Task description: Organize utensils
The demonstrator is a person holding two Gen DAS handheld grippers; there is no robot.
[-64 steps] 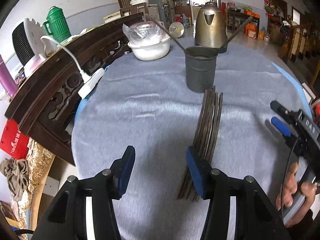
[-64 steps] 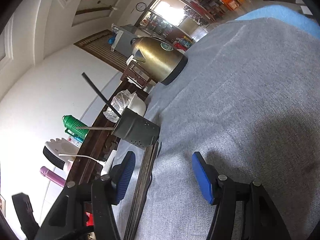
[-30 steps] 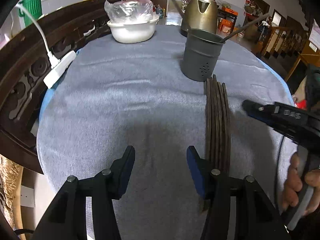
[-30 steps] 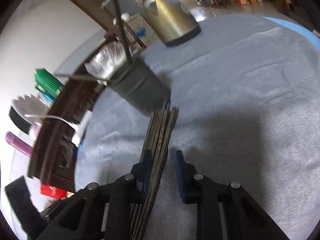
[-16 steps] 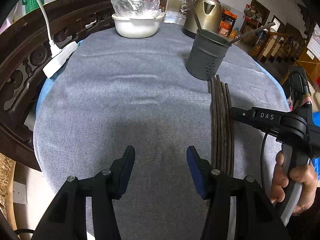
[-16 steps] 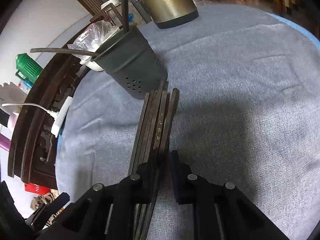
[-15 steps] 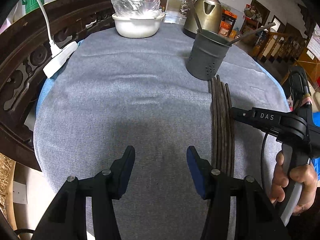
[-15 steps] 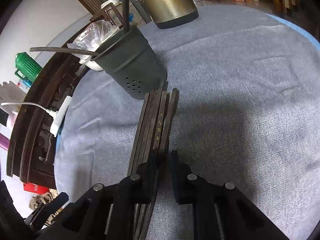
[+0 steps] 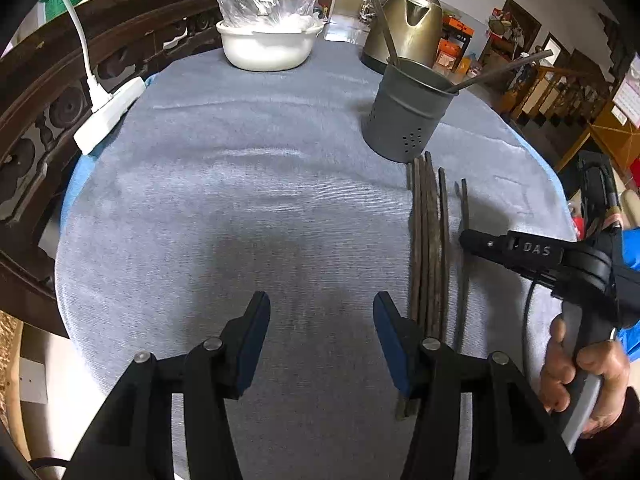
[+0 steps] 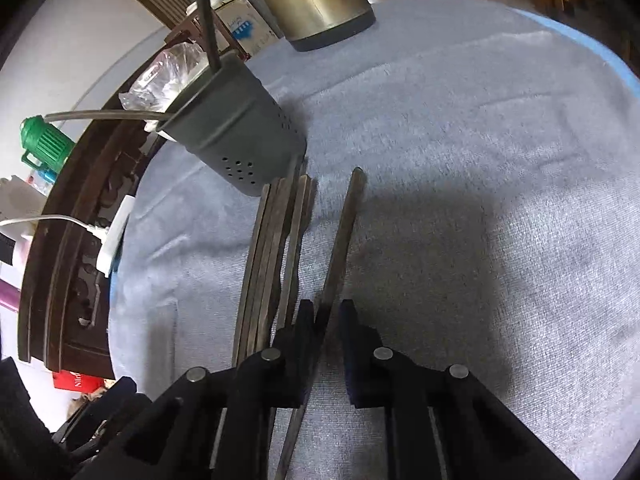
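A: Chopsticks (image 9: 428,240) are lying in a tight bundle on the grey cloth of the desk (image 9: 240,200), tips touching the base of the grey holder (image 9: 404,120). One chopstick (image 10: 340,240) is sitting apart to the bundle's right.

B: Right hand-held gripper (image 10: 326,320)?

A: It is pinching that single chopstick between nearly closed pads, partway along its length. Far end is pointing toward the holder, not touching it.

B: Left hand-held gripper (image 9: 320,320)?

A: Pads spread wide, holding nothing, hovering over bare cloth just left of the bundle.

B: Anything in the holder?

A: Two dark sticks are leaning out of it. Can't tell what kind.

B: Background?

A: Brass kettle (image 9: 404,28) is standing behind the holder, white bowl (image 9: 266,46) with plastic wrap to its left, white power strip (image 9: 108,114) at the desk's left edge.
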